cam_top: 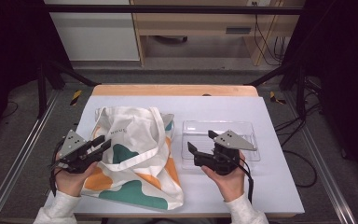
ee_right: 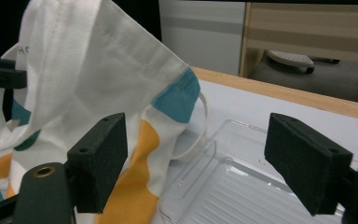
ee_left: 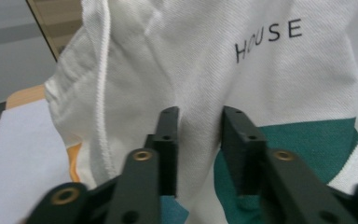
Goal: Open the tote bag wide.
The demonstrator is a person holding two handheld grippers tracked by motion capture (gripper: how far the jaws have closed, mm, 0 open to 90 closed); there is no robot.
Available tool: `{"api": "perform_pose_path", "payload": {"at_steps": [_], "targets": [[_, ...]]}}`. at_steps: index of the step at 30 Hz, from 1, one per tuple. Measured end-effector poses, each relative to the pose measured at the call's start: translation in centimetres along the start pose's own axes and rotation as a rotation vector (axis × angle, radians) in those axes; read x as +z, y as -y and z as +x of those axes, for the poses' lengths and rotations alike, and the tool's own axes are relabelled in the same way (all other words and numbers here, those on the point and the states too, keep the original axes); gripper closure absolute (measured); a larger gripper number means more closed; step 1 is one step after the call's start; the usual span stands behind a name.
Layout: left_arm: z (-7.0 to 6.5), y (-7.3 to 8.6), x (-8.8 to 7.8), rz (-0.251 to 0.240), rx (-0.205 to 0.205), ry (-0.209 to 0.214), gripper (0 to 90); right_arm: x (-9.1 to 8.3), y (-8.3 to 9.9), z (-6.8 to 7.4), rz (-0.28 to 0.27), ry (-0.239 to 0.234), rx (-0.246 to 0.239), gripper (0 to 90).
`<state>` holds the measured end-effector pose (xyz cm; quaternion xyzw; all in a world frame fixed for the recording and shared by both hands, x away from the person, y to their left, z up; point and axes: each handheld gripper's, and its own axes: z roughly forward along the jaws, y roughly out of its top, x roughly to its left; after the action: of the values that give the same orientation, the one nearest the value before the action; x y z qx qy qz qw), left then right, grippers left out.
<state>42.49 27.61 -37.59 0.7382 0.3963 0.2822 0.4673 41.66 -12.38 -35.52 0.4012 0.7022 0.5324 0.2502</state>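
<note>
A white cloth tote bag (cam_top: 135,154) with orange and teal patches lies flat on the left half of the table, its handles looped across it. My left gripper (cam_top: 103,143) is at the bag's left edge, pointing right. In the left gripper view its jaws (ee_left: 200,112) stand a narrow gap apart over the white cloth (ee_left: 270,70) printed "HOUSE", with no pad visibly pressing on it. My right gripper (cam_top: 200,140) hovers over the clear plastic tray (cam_top: 242,128), pointing left at the bag. Its jaws (ee_right: 196,140) are wide open and hold nothing, with the bag (ee_right: 88,60) ahead.
The clear tray (ee_right: 242,186) lies right of the bag, and one bag handle (ee_right: 193,140) rests against its corner. The white table top (cam_top: 270,186) has bare room at the front right. A wooden strip (cam_top: 175,90) edges the far side.
</note>
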Motion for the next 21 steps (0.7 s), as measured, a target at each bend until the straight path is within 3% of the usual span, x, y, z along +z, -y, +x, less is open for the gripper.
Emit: {"api": "perform_pose_path", "payload": {"at_steps": [5, 9, 14, 15, 16, 21], "targets": [[0.0, 0.3, 0.1, 0.021, 0.004, 0.025, 87.7, 0.9, -1.0, 1.1, -0.024, -0.036, 0.008, 22.6], [-0.1, 0.4, -0.1, 0.021, 0.003, 0.036, 88.9, 1.6, -1.9, 2.1, -0.045, -0.07, 0.008, 22.7], [-0.3, 0.9, -0.8, 0.017, 0.017, 0.041, 89.3, 3.7, -3.3, 5.1, -0.056, -0.158, -0.007, 22.7], [-0.3, 0.9, -0.8, 0.017, 0.017, 0.041, 89.3, 3.7, -3.3, 5.1, -0.056, -0.158, -0.007, 22.7], [-0.3, 1.2, -1.1, 0.015, 0.018, 0.044, 89.3, 4.4, -3.5, 6.2, -0.053, -0.186, -0.014, 22.9], [-0.5, 1.6, -1.6, 0.016, 0.022, 0.048, 89.4, 6.2, -3.4, 7.8, -0.025, -0.215, -0.033, 25.8]]}}
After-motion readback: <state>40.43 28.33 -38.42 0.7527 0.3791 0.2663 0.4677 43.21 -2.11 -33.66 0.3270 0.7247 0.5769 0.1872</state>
